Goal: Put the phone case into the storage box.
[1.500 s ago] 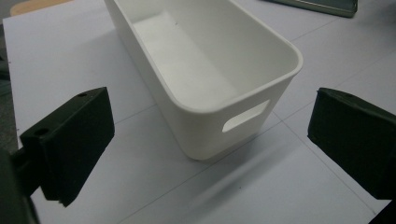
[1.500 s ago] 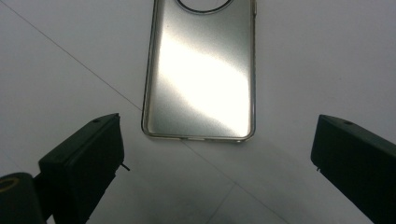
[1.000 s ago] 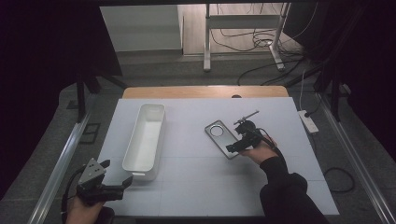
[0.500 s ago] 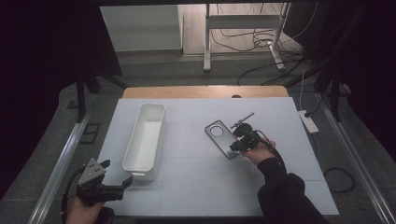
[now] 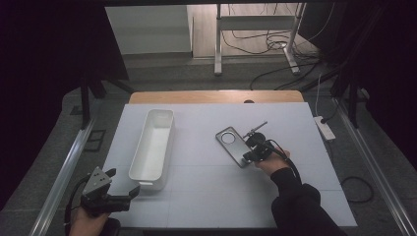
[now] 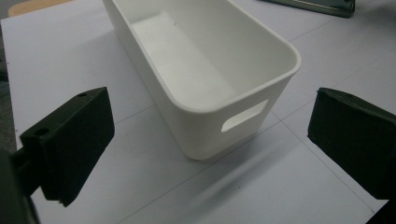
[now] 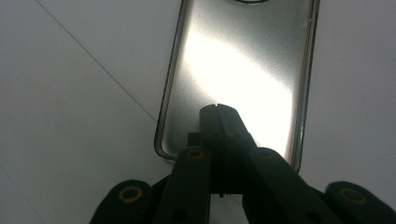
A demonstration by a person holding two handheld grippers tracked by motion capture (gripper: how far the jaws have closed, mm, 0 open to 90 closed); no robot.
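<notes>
A flat grey metal-look phone case (image 5: pixel 232 143) with a round hole lies on the white table right of centre. My right gripper (image 5: pixel 247 156) is at its near end. In the right gripper view the case (image 7: pixel 243 56) gleams, and the right gripper (image 7: pixel 217 112) has its jaws pressed together, tips over the case's near end. Those jaws have just been closing, and nothing shows between them. A long white bin (image 5: pixel 169 142) stands left of centre. My left gripper (image 5: pixel 122 181) waits open at the bin's near end. The left gripper (image 6: pixel 205 140) flanks the bin's handle-slot wall (image 6: pixel 205 121) without touching.
The white table cover (image 5: pixel 206 191) reaches a wooden edge (image 5: pixel 216 96) at the back. A power strip (image 5: pixel 326 128) and cables lie on the floor to the right. Metal rails run along both sides of the table.
The right gripper's jaws have closed over the near end of the case. The hand shifted only slightly. The left gripper, the bin and the case have stayed where they were.
</notes>
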